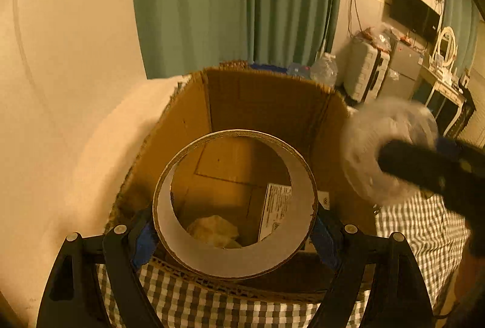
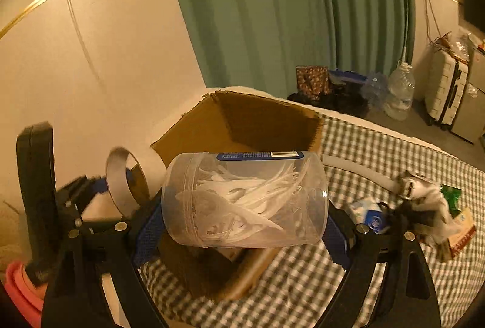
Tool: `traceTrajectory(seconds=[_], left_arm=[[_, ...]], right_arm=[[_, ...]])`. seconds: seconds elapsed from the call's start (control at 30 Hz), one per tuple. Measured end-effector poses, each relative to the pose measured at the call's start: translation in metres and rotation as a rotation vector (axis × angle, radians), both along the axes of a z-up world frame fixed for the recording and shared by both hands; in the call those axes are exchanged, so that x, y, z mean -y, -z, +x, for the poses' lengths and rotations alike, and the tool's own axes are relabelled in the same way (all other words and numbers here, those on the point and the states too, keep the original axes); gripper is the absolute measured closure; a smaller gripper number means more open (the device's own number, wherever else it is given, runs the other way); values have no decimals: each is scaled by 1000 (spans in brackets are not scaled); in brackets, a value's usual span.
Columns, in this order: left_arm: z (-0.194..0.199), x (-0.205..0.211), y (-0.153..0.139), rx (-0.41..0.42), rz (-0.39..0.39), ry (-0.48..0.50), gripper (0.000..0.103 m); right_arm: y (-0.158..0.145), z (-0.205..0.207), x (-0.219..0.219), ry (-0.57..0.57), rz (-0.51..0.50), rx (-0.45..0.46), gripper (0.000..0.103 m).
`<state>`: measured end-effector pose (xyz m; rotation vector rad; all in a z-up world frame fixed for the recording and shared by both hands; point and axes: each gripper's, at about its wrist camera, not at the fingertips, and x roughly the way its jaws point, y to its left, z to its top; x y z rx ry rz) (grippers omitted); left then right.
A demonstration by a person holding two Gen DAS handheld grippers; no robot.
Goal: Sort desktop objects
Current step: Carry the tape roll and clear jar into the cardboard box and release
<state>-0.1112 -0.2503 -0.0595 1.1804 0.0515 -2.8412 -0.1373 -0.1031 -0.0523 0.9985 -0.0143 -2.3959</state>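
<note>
- The left claw (image 1: 235, 232) grips a cardboard tape ring (image 1: 233, 207) just above the open cardboard box (image 1: 266, 104).
- The right claw (image 2: 242, 225) clamps a clear plastic jar (image 2: 245, 200) beside that ring; its blue label (image 2: 260, 155) is unreadable.
- A printed sheet (image 1: 275, 207) inside the box is illegible and partly hidden.

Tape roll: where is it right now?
The tape roll is clamped in the left gripper, held over the open cardboard box. In the right wrist view it is left of the plastic jar.
</note>
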Motion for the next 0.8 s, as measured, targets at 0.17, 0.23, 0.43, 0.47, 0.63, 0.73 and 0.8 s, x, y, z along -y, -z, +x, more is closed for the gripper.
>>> traceTrajectory(seconds=[0.17, 0.23, 0.43, 0.47, 0.63, 0.73, 0.8], left_arm=[[-5, 1, 15, 71, -33, -11, 4], [-4, 2, 16, 74, -18, -9, 4], [9, -7, 4, 64, -24, -19, 3], [12, -10, 1, 61, -24, -20, 3], [31, -32, -17, 38, -9, -14, 3], [36, -51, -24, 22, 16, 3, 1], [39, -67, -29, 16, 18, 21, 0]], right_arm=[[3, -21, -5, 58, -85, 29, 13], [-3, -19, -8, 75, -130, 36, 12], [-14, -6, -38, 128, -128, 3, 12], [-15, -2, -44, 138, -131, 4, 12], [-25, 21, -97, 237, -115, -29, 12], [-30, 40, -133, 304, -70, -83, 12], [-33, 50, -155, 351, -37, -108, 12]])
